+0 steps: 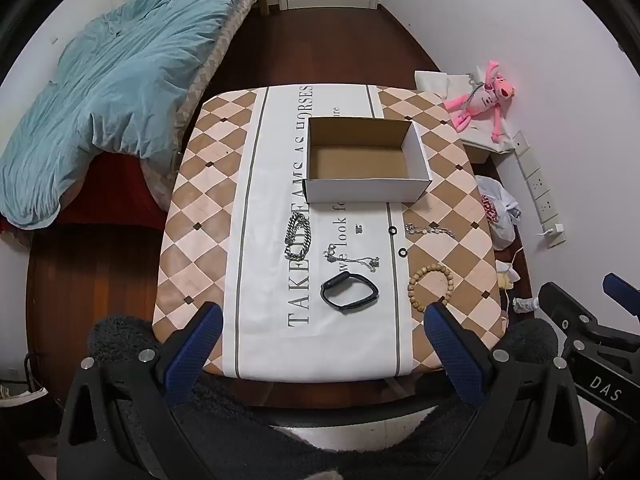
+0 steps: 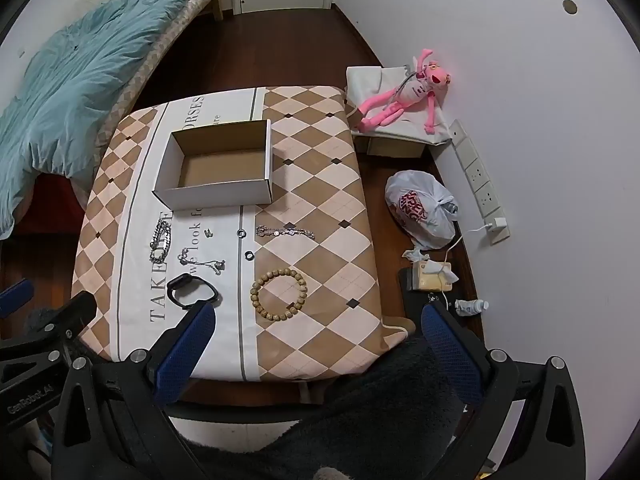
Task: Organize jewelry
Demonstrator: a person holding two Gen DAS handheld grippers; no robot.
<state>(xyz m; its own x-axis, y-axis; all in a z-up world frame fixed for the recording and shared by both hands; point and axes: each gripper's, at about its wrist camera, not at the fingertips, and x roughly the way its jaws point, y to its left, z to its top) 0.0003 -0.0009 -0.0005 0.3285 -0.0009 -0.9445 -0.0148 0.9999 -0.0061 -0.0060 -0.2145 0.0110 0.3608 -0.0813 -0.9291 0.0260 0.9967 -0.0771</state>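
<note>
An empty white cardboard box (image 1: 362,160) (image 2: 218,166) stands open at the far middle of the small table (image 1: 200,184) (image 2: 320,152). Nearer me lie a chunky silver chain (image 1: 297,236) (image 2: 161,240), a thin silver chain (image 1: 352,259) (image 2: 202,262), a black wristband (image 1: 349,292) (image 2: 192,286), a wooden bead bracelet (image 1: 430,286) (image 2: 279,294), a silver link bracelet (image 1: 430,230) (image 2: 285,232), two small black rings (image 1: 393,231) (image 2: 241,233) and a tiny clasp (image 1: 359,229) (image 2: 208,233). My left gripper (image 1: 322,312) and right gripper (image 2: 318,312) hang open above the table's near edge, empty.
A bed with a blue duvet (image 1: 104,92) (image 2: 68,80) lies to the left. Right of the table are a pink plush toy (image 1: 486,98) (image 2: 404,96), a white plastic bag (image 2: 422,210), a power strip (image 2: 478,180) and floor clutter. A dark fuzzy sleeve (image 2: 360,420) shows below.
</note>
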